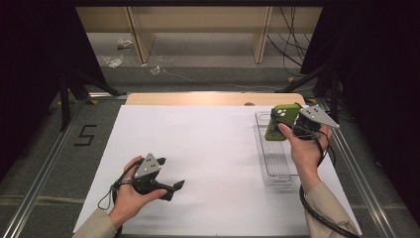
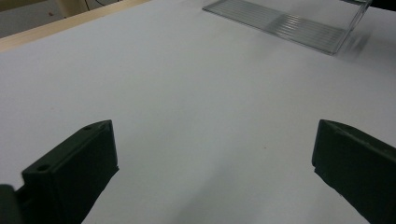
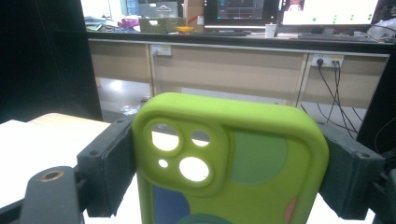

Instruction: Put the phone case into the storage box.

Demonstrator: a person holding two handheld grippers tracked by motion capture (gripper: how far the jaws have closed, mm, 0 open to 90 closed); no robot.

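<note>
A lime-green phone case [image 1: 281, 122] with camera cutouts is held up above the far end of a clear plastic tray [image 1: 273, 163] at the table's right. My right gripper [image 1: 287, 124] is shut on it. In the right gripper view the phone case [image 3: 233, 163] stands between both black pads [image 3: 112, 163], which press its two sides. My left gripper [image 1: 176, 187] rests low over the white sheet at the front left, its jaws spread wide. Between them in the left gripper view lies bare white sheet [image 2: 210, 154], and my left gripper [image 2: 215, 158] holds nothing.
The white sheet [image 1: 208, 158] covers most of the table, with a wooden strip [image 1: 198, 98] along its far edge. The clear tray [image 2: 285, 23] lies ahead of the left gripper. Black frame legs and cables stand beyond the table.
</note>
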